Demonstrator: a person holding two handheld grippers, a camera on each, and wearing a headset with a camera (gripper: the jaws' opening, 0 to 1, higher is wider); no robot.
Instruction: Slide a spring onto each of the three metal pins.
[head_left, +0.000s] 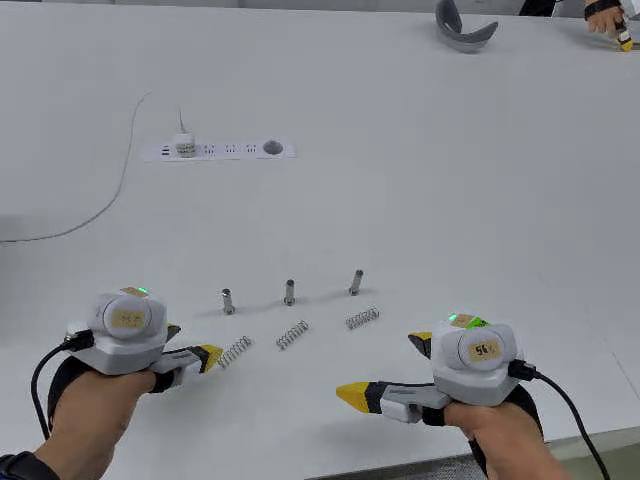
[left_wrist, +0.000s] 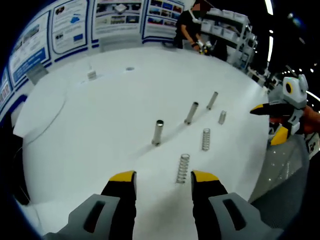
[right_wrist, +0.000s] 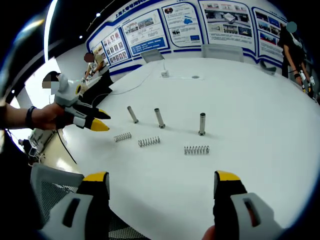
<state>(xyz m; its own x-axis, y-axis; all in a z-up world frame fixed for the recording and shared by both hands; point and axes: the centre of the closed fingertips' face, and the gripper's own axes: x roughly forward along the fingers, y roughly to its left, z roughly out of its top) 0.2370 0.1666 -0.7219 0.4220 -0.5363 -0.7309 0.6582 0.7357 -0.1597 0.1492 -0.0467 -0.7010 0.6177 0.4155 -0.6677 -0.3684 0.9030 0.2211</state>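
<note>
While both grippers sit low at the near edge of the white table (head_left: 420, 180), neither holds anything. Left gripper (head_left: 192, 345) is at lower left of the head view, with its yellow-tipped jaws parted to a medium gap and empty. One tip is just beside the left spring (head_left: 235, 351), and I cannot tell if they touch. In the left gripper view that spring lies just ahead of the jaw tips, nearer the right-hand one. Right gripper (head_left: 385, 367) is at lower right of the head view, jaws spread wide and empty, pointing left, below the springs and clear of them. Three metal pins stand upright in a slanted row at frame center: left pin (head_left: 228, 301), middle pin (head_left: 289, 292) and right pin (head_left: 356, 282), all bare. The springs lie flat on the table in a second row just below the pins, with the middle spring (head_left: 292, 334) and right spring (head_left: 362, 318) each under its own pin. No spring is on a pin. A white power strip (head_left: 218, 150) with one plug in it sits upper left, and a thin cable (head_left: 110, 190) curves off toward the left edge. A grey curved object (head_left: 462, 30) is at the top right, far from the work.
</note>
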